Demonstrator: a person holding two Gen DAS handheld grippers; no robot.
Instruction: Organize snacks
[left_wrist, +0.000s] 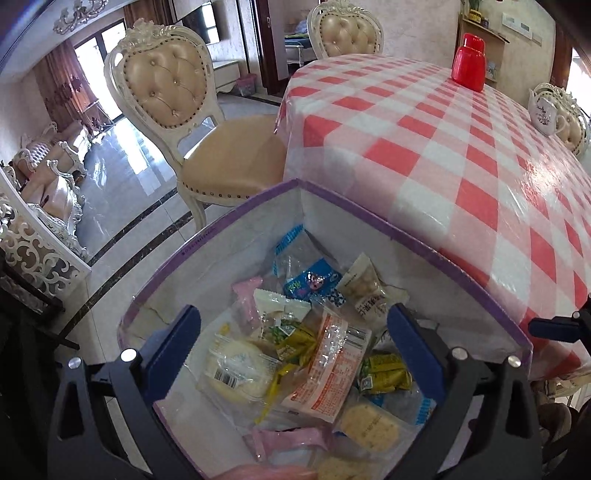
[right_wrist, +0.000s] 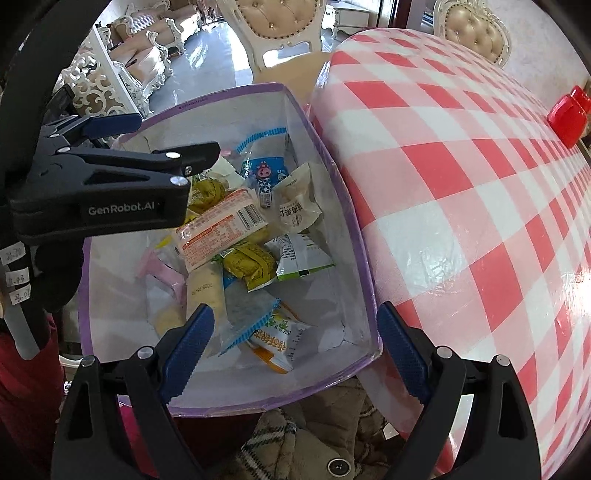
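- Cream tufted chair (left_wrist: 173, 110) to the left of the purple-rimmed bag (left_wrist: 236, 218), on the floor.
- Left claw (left_wrist: 295, 354) spread wide and empty, just above the bag's mouth.
- Heap of snack packets inside the bag: orange-printed packet (left_wrist: 325, 373) on top, yellow-green wrappers (left_wrist: 384, 373) and blue packet (left_wrist: 314, 280) around it.
- Right claw (right_wrist: 295, 350) also wide and empty, over the bag's near rim.
- Checked surface (left_wrist: 461, 155) right of the bag, touching its side, with a red container (left_wrist: 468, 62) well beyond.
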